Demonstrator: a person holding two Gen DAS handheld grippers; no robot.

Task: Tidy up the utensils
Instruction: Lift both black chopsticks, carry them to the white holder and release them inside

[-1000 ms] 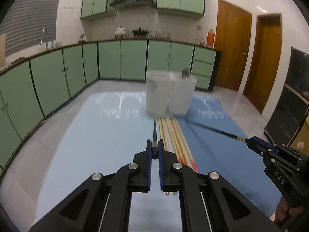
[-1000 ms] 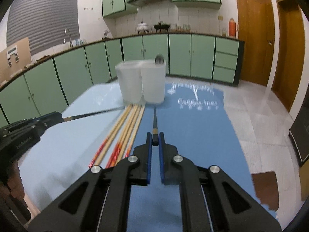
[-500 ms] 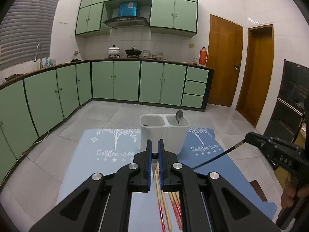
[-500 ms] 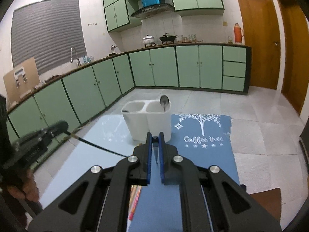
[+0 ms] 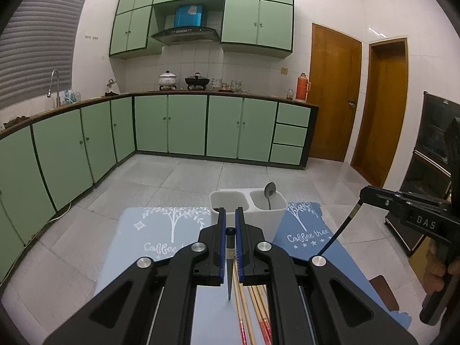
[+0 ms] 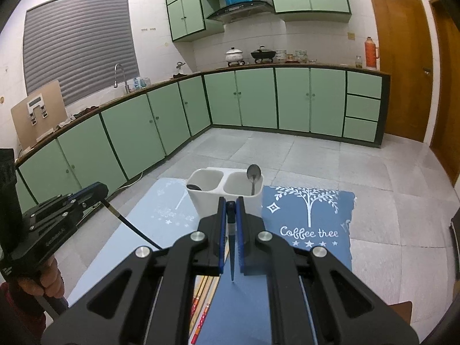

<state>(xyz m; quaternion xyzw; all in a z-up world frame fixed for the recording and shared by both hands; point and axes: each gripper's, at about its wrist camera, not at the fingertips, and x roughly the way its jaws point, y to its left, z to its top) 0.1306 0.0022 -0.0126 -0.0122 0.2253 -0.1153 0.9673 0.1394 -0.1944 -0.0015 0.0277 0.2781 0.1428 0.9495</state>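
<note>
My left gripper (image 5: 229, 230) is shut on a black chopstick (image 5: 229, 270) that hangs point down. My right gripper (image 6: 231, 215) is shut on a second black chopstick (image 6: 231, 247), also point down. Each gripper shows in the other's view: the right gripper (image 5: 362, 194) at the right, the left gripper (image 6: 100, 194) at the left. A white two-compartment utensil holder (image 5: 247, 210) stands ahead on the mats, also in the right wrist view (image 6: 224, 189). A metal spoon (image 5: 269, 197) stands in its right compartment. Several wooden chopsticks (image 5: 250, 307) lie on the mat below.
Two blue "Coffee tree" mats, a light one (image 5: 161, 238) and a darker one (image 6: 310, 230), cover the table. Green kitchen cabinets (image 5: 187, 123) line the far wall and left side. Wooden doors (image 5: 333, 92) are at the right. Tiled floor lies beyond the table.
Both grippers have risen from the table, each lifting a black chopstick that now hangs point down. The holder, close ahead a second ago, now sits below.
</note>
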